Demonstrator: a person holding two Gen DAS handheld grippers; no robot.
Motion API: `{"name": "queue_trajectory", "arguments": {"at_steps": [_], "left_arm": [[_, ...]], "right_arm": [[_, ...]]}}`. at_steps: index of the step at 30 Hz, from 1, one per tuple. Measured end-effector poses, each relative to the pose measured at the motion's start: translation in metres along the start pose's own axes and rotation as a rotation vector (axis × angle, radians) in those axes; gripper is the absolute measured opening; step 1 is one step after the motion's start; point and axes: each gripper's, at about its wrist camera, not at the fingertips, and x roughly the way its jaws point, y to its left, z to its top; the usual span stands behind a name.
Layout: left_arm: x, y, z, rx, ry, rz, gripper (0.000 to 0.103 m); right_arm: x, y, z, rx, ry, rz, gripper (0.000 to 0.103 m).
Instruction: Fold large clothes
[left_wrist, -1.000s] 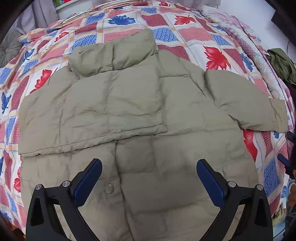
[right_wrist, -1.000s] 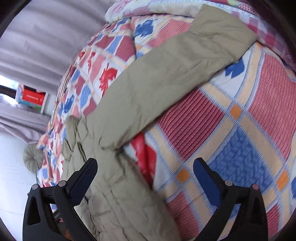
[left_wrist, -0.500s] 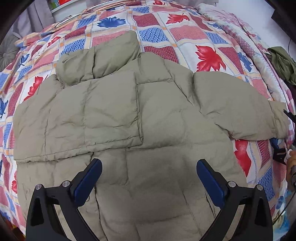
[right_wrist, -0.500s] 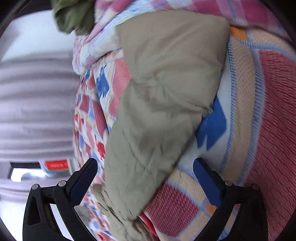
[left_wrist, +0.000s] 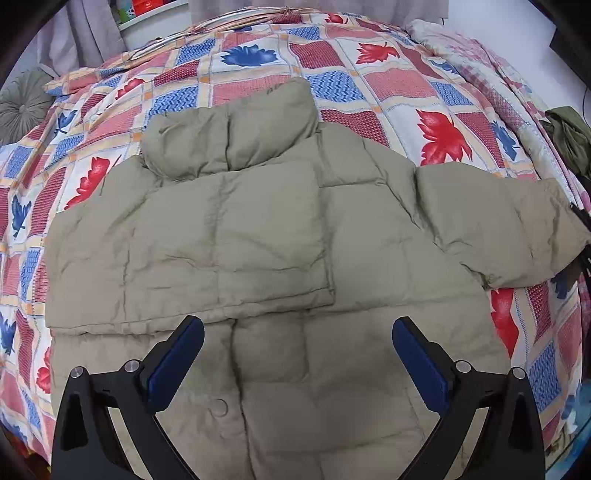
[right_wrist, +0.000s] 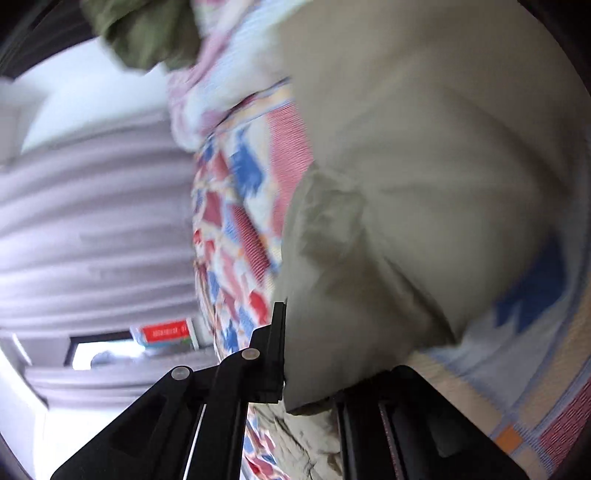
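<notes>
Whereas 1 second ago the right gripper stood wide open beside the outstretched sleeve, its jaws have just been closing and now pinch the sleeve's cuff end between them. The right-wrist view has also rolled, so the quilt now runs up the frame behind the sleeve. The khaki padded jacket lies flat on the quilt, collar at the far end, with 1 sleeve already folded across its chest and the other sleeve extended toward the quilt's right edge. The left gripper hovers above the jacket's lower front, jaws spread wide and holding nothing; its view of the jacket differs only slightly.
</notes>
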Motion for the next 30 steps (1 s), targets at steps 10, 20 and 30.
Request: {"name": "queue_trajectory", "arguments": {"at_steps": [10,20,30], "left_arm": [[-0.015,0.095,0.0,-0.102,-0.064,0.049,0.102],[-0.007,0.199,-0.012,-0.179,-0.049,0.09,0.102],[0.005,0.237,-0.02,-0.116,-0.044,0.132,0.102]], "right_arm": [[0.091,0.142,-0.11,-0.459,0.209,0.008,0.007],[0.234,0.155,-0.33,-0.938,0.482,-0.256,0.007],[0.266,0.07,-0.359,-0.809,0.575,-0.45,0.034]]}}
